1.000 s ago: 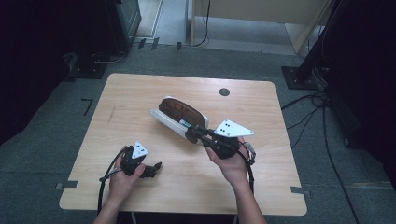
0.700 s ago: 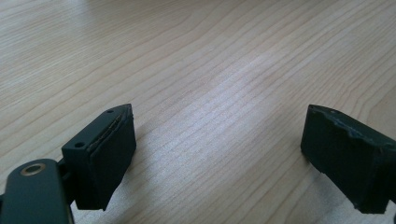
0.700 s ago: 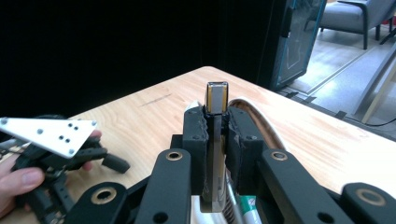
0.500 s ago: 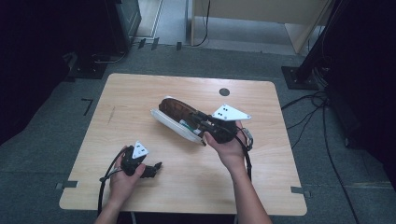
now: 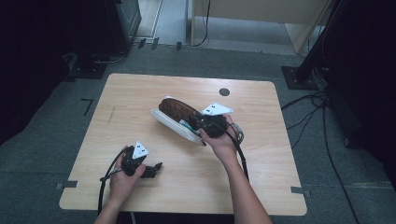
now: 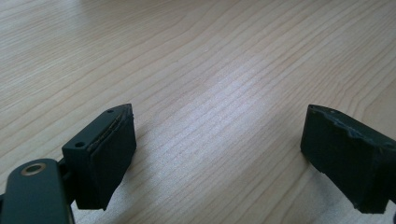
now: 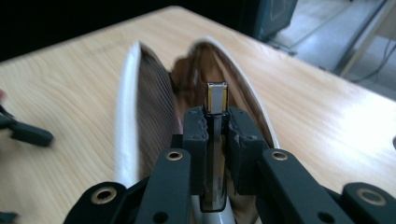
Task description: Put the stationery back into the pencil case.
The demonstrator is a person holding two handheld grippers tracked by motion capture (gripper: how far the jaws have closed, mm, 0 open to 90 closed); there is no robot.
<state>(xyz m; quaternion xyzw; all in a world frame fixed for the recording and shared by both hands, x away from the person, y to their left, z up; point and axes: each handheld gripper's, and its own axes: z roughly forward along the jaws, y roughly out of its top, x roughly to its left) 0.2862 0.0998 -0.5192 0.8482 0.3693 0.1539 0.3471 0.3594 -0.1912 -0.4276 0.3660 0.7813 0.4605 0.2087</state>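
Observation:
An open brown case (image 5: 173, 112) with white rims lies tilted near the middle of the wooden table (image 5: 261, 177). My right gripper (image 5: 195, 126) reaches over its near right end, and a person's hand grips it from behind. In the right gripper view the right gripper (image 7: 217, 126) is shut on a thin flat stick with a metal end (image 7: 217, 97), held upright in front of the case's open mouth (image 7: 154, 93). My left gripper (image 5: 156, 168) rests at the table's front left. The left gripper (image 6: 219, 158) stands open with bare wood between the pads.
A round dark hole (image 5: 224, 92) sits in the table's far right part. Cables trail from both grippers to the front edge. Dark stands, cables (image 5: 322, 107) and equipment (image 5: 123, 21) surround the table on the grey floor.
My right gripper has moved away from the person and slightly left, up to the case, still holding the stick. The left gripper and the case stay where they were.

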